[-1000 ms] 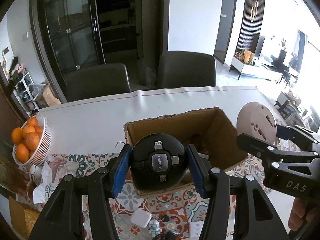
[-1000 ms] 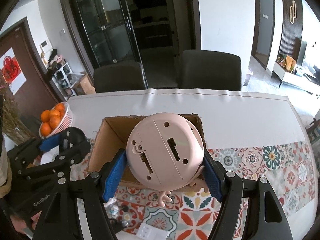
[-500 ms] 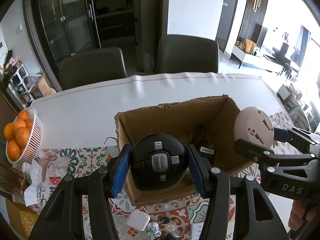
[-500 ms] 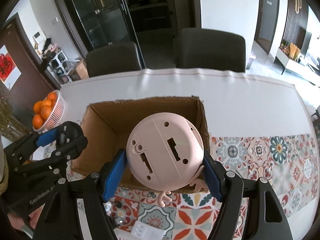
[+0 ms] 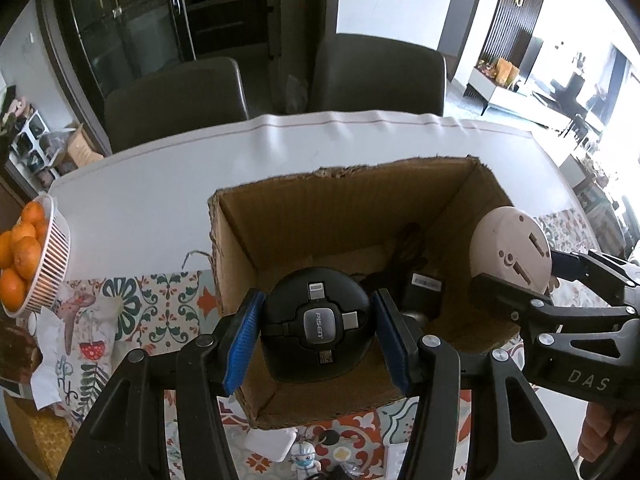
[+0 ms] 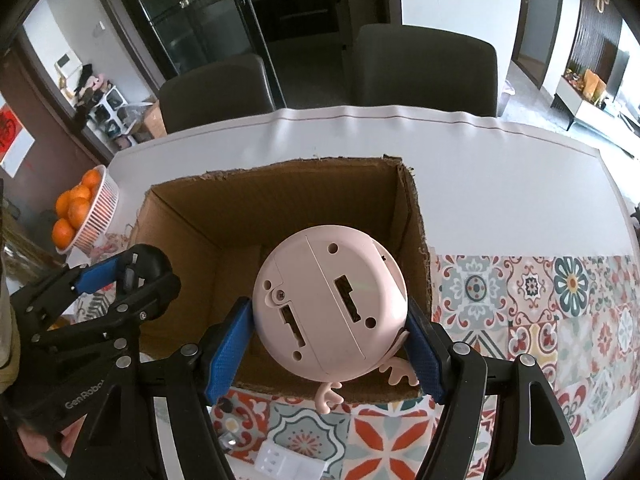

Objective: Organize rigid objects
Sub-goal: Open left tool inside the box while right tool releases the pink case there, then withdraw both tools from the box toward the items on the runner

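both loads hang over the open cardboard box, which lies straight ahead and below. the left gripper is clamped on a black round cable hub above the near-left part. the right gripper pinches a pink round toy above the right side. neither arm looks clearly nearer.

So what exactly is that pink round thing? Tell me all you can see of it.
The pink thing is a smooth round plastic gadget, seen from its flat back: slots, small holes, a screw and a seam like a battery cover. Little pink antler shapes stick out below. The right gripper clamps it between blue pads, tilted, above the right end of the open box. Its front is hidden.
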Tool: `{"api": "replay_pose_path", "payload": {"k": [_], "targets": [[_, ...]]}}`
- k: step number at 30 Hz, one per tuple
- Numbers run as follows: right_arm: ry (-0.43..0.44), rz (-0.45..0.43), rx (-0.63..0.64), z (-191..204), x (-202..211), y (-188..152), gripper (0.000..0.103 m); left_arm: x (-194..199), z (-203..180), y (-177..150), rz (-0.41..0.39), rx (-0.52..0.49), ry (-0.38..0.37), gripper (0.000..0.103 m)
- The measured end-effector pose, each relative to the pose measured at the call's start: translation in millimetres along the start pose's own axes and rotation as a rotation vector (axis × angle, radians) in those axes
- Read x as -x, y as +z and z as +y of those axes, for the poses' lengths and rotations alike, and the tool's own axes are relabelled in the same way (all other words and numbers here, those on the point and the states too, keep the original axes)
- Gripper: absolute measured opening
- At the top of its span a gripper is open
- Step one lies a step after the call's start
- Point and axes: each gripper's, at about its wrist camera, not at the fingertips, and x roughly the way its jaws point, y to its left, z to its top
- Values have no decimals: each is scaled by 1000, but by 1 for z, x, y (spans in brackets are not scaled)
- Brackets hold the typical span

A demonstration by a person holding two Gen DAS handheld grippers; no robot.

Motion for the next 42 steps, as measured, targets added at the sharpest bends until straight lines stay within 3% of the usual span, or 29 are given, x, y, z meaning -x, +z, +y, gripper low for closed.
{"api": "replay_pose_path", "payload": {"k": [2, 5, 28, 42], "targets": [[-2, 11, -3, 0, -3, -1, 73, 0, 1, -2, -1, 3, 20, 56], [-10, -3, -2, -1, -2, -2, 75, 4, 0, -4, -18, -3, 30, 68], [-22, -139, -8, 25, 54, -32, 76, 67, 10, -36, -131, 12, 21, 69], [-2, -159, 1, 45, 71, -62, 76, 95, 18, -72, -153, 27, 47, 70]]}}
